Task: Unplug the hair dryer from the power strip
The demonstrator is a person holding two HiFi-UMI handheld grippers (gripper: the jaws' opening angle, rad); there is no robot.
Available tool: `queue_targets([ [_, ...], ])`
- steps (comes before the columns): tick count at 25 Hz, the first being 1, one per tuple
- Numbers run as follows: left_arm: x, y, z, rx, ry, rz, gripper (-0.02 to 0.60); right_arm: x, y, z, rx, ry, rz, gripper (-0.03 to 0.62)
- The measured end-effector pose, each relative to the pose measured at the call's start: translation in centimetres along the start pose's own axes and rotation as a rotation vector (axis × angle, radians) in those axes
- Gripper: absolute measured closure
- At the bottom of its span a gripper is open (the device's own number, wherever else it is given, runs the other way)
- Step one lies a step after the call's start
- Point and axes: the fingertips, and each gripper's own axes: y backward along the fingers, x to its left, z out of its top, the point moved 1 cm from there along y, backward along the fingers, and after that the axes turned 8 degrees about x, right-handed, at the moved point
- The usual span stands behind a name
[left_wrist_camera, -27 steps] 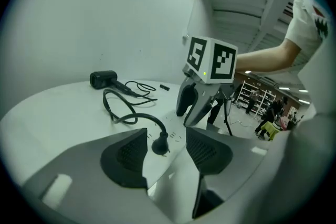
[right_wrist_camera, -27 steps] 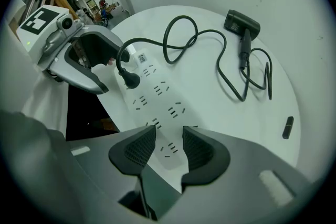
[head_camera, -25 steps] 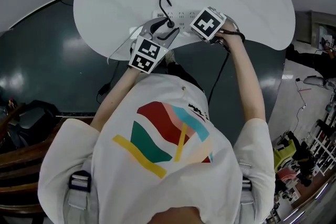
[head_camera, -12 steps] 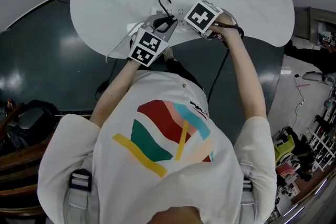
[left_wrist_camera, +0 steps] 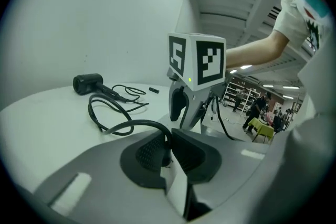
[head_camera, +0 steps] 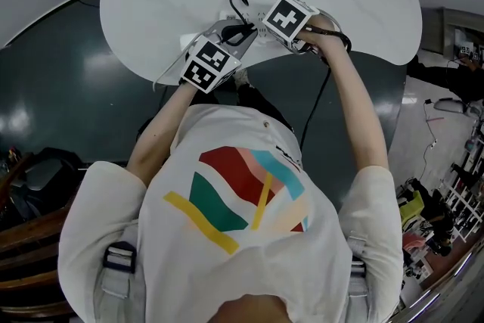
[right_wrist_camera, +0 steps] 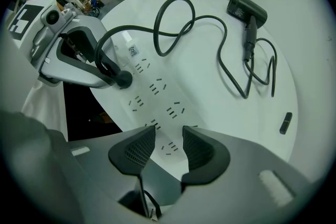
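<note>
At the table's near edge, left gripper (left_wrist_camera: 168,151) has just been closing, jaws narrow on the plug (right_wrist_camera: 124,80) in the power strip (right_wrist_camera: 157,89). Right gripper (right_wrist_camera: 169,150) gapes above it, empty. Hair dryer (right_wrist_camera: 245,8) lies beyond. Unpinned, the strip may lift along.

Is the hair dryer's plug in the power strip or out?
In. The plug sits seated against the power strip, no gap showing.

White table (head_camera: 151,4), power strip (right_wrist_camera: 157,94), hair dryer (right_wrist_camera: 244,7), looped cord (left_wrist_camera: 138,122), small black item (right_wrist_camera: 285,123)
</note>
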Motion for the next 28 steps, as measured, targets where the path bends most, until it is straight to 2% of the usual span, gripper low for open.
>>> queue_targets([
  [1,0.1,0.3,0.4,-0.042,0.053,-0.026,0.549,-0.1,0.0,0.1,0.005,0.002,-0.008,0.410],
  [2,0.3,1.4,1.8,-0.146,0.136,-0.077,0.549,-0.2,-0.1,0.2,0.002,0.004,-0.016,0.410],
  [3,0.7,3.4,4.8,-0.304,0.234,-0.142,0.548,-0.2,-0.1,0.3,-0.004,0.009,-0.023,0.410],
  [4,1.3,5.7,8.7,-0.457,0.287,-0.182,0.549,-0.3,0.0,0.4,-0.013,0.014,-0.026,0.415],
  [5,1.9,7.6,12.4,-0.543,0.253,-0.172,0.547,-0.4,0.1,0.5,-0.024,0.015,-0.026,0.413],
  [7,2.7,9.2,16.5,-0.549,0.089,-0.094,0.545,-0.1,0.1,0.2,-0.029,0.011,-0.017,0.413],
  [9,3.0,10.0,17.2,-0.542,0.045,-0.068,0.543,0.4,0.0,-0.4,-0.011,0.012,-0.005,0.413],
  [12,3.5,10.9,16.4,-0.544,0.050,-0.027,0.543,1.0,-0.2,0.0,-0.003,0.012,0.029,0.413],
  [16,3.8,10.7,15.4,-0.532,0.076,-0.010,0.543,-0.3,-0.2,0.7,0.006,0.012,-0.043,0.413],
  [22,4.1,10.6,15.5,-0.522,0.066,0.008,0.543,-0.4,-0.4,0.6,-0.006,0.009,-0.041,0.413],
  [28,4.7,10.4,15.0,-0.499,0.092,0.024,0.541,0.3,0.0,0.4,0.008,0.019,-0.031,0.413],
])
